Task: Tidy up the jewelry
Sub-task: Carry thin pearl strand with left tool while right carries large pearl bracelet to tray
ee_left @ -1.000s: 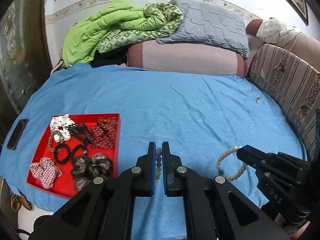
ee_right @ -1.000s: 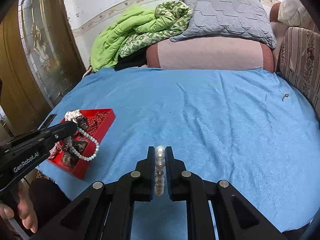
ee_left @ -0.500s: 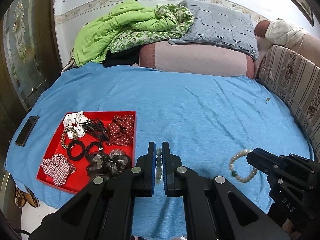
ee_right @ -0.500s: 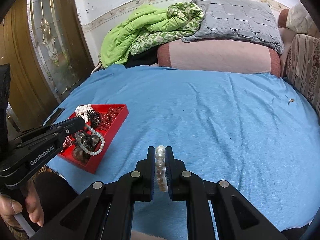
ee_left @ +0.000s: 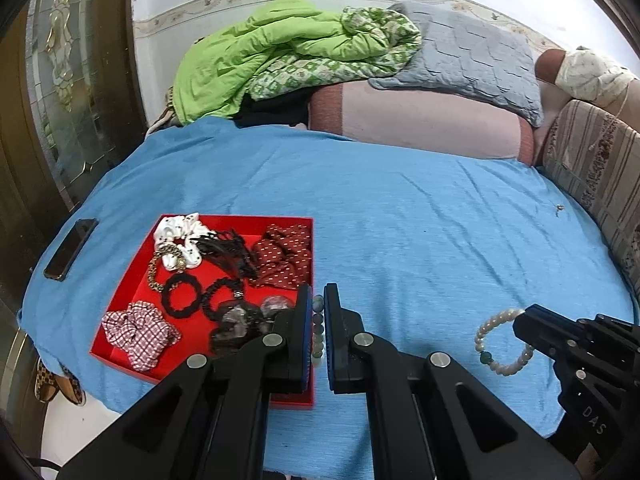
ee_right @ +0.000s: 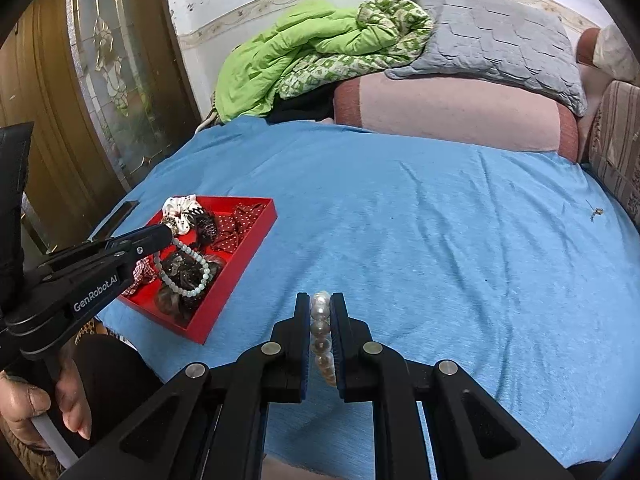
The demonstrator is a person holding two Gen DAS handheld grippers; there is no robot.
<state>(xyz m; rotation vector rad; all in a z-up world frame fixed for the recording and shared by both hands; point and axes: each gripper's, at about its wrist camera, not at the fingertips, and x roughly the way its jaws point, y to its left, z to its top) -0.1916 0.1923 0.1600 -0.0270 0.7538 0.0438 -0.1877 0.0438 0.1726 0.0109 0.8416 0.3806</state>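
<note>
A red tray lies on the blue bedsheet at the left, holding several scrunchies, hair ties and a claw clip. My left gripper is shut on a pale green bead bracelet, which hangs over the tray's near right part. My right gripper is shut on a pearl bracelet with one green bead, held above the sheet to the right of the tray.
A black phone lies left of the tray near the bed edge. A green quilt, grey pillow and pink bolster sit at the back. A small earring lies far right. A striped sofa back borders the right.
Both grippers moved left toward the tray with their bracelets. The left gripper's bracelet now hangs over the tray instead of over the sheet beside it.
</note>
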